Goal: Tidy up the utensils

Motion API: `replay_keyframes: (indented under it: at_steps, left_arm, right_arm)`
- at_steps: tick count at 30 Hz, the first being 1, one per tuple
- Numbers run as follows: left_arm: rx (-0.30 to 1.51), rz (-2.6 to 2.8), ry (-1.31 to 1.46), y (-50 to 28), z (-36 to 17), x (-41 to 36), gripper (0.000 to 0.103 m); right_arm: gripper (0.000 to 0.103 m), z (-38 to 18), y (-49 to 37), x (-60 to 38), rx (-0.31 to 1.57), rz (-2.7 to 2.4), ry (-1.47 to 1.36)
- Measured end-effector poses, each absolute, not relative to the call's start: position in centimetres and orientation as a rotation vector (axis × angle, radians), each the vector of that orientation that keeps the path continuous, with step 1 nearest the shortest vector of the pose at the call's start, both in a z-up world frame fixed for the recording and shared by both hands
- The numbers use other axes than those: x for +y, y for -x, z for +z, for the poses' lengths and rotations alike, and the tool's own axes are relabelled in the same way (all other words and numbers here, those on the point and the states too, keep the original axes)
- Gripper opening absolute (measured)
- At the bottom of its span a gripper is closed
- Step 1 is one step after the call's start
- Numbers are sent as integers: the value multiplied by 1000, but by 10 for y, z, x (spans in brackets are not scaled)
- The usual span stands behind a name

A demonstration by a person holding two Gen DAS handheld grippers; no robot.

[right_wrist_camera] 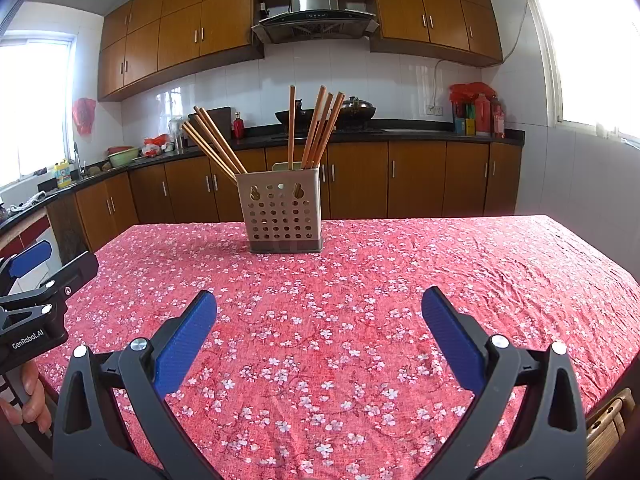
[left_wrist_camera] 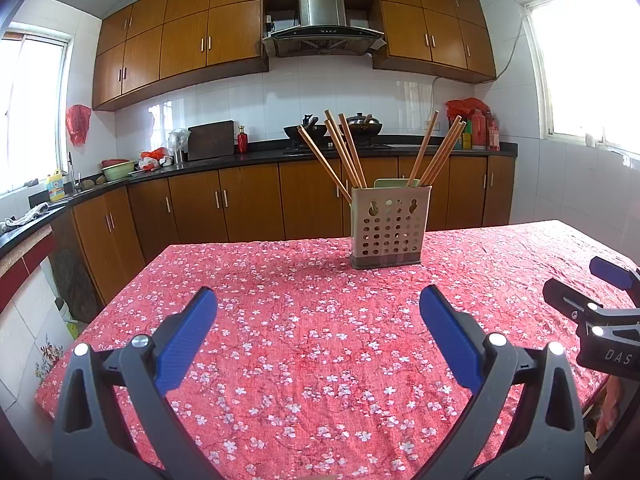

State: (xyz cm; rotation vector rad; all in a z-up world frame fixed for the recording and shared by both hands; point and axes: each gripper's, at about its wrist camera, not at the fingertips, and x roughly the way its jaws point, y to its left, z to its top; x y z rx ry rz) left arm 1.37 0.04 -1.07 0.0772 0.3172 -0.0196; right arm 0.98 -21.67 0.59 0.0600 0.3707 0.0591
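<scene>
both grippers, left gripper point(left_wrist_camera: 318, 300) and right gripper point(right_wrist_camera: 319, 302), released, beige perforated holder point(right_wrist_camera: 282, 216), wooden chopsticks point(right_wrist_camera: 320, 128) fanned upright, floral tablecloth point(right_wrist_camera: 440, 280)

Bright kitchen, daylight pouring in from both sides.
Wooden cabinets point(left_wrist_camera: 248, 36) run above and below a black counter point(left_wrist_camera: 260, 154), white tiles point(left_wrist_camera: 320, 92) between, a steel hood point(left_wrist_camera: 322, 26) in the centre, windows point(right_wrist_camera: 596, 48) glowing, and a red floral tablecloth point(right_wrist_camera: 360, 300) up front.
</scene>
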Motion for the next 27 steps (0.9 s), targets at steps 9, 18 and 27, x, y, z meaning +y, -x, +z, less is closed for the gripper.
replay_keyframes:
  at_steps: [9, 18, 27]
  left_arm:
    - [317, -20, -77, -14, -10, 0, 99]
    - [318, -20, -77, -14, -10, 0, 99]
    - [319, -20, -77, -14, -10, 0, 99]
  right_arm:
    - [101, 4, -10, -215, 373, 60, -63]
    - [101, 3, -10, -215, 375, 59, -66]
    - [101, 3, -10, -216, 375, 58, -67]
